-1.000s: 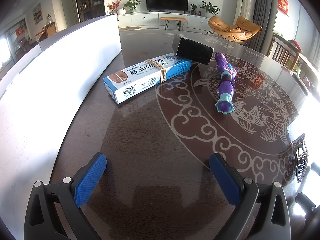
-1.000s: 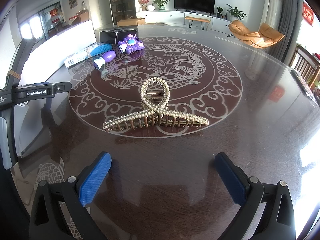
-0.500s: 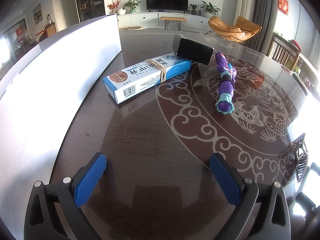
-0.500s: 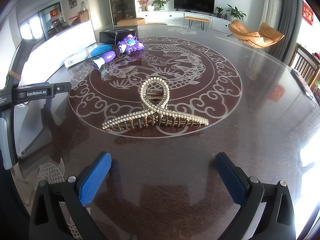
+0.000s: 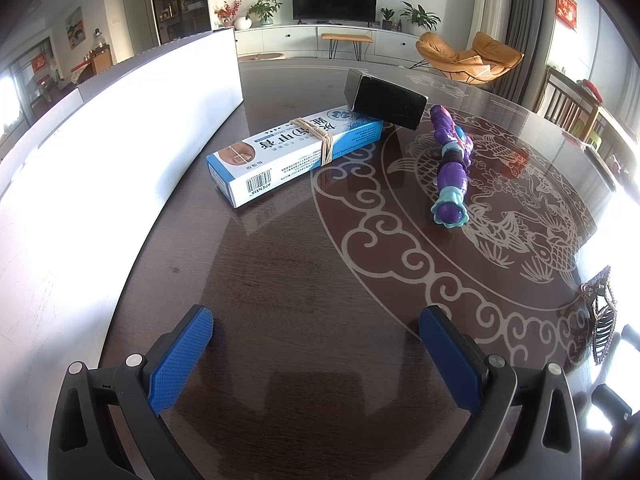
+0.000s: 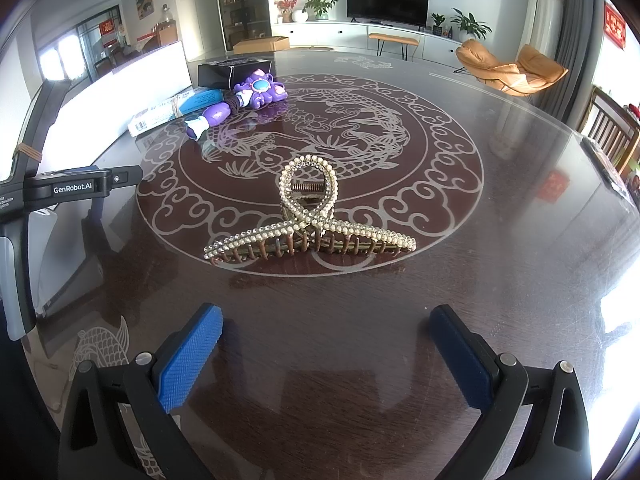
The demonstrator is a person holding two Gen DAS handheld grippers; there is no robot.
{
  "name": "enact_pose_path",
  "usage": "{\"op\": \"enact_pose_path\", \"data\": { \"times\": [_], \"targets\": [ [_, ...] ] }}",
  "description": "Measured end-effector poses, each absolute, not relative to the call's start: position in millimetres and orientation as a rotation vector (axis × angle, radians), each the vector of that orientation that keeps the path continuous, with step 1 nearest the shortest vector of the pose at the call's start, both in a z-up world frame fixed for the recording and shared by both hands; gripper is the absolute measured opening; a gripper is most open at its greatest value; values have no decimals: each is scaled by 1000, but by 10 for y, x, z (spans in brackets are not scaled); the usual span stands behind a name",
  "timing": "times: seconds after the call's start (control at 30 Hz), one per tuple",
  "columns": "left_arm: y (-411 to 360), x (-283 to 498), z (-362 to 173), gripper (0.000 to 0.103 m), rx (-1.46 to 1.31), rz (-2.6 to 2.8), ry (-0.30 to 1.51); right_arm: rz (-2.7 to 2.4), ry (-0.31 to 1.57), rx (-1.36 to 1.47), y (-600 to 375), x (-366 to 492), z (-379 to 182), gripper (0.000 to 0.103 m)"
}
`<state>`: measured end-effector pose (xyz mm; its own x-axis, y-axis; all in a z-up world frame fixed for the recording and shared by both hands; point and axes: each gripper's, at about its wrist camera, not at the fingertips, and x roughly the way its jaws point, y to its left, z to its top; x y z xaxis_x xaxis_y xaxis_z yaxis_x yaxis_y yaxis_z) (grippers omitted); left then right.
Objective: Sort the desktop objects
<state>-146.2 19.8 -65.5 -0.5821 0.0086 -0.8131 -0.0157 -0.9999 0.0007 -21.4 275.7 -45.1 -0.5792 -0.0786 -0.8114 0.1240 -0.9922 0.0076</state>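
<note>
Landmark: the pearl hair claw (image 6: 310, 216) sits teeth-down on the dark glass-topped table (image 6: 500, 216), at the near edge of the etched fish medallion.
Right gripper (image 6: 326, 354): hovering just short of the hair claw, jaws spread wide, nothing between the blue pads; the clip lies straight ahead of the gap.
Left gripper (image 5: 316, 354): off to the hair claw's left, jaws also wide apart and empty, pointing over bare tabletop.
Beyond the hair claw, far left: a blue and white carton (image 5: 296, 156) with a rubber band round its middle, lying flat beside the long white box (image 5: 120, 152).
Black box (image 5: 386, 102): at the carton's far end, seemingly touching it.
Purple toy wand (image 5: 452, 168): just beside both boxes, handle end pointing back toward the hair claw.
Step, as I read it: nothing sorted yet; the hair claw looks like the right hand's first pick.
Handling, my guess: light, rigid plastic, but springy at the hinge, and the beaded arms are bumpy and likely to skid on glass.
Where to hold: across the looped top near the spring, or squarely over the crossing of the arms; the thin teeth look breakable, so keep off them.
Risk: squeezing the loop may open the clip's teeth, and a glancing touch could send it sliding away.
</note>
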Motion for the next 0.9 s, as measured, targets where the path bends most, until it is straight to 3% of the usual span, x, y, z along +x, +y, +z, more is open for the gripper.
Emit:
{"op": "enact_pose_path", "data": {
  "times": [0.9],
  "targets": [
    [197,-1459,-660,103,-1430,2782,12,-2696,67,1379,2756,-219,-449,103]
  ]
}}
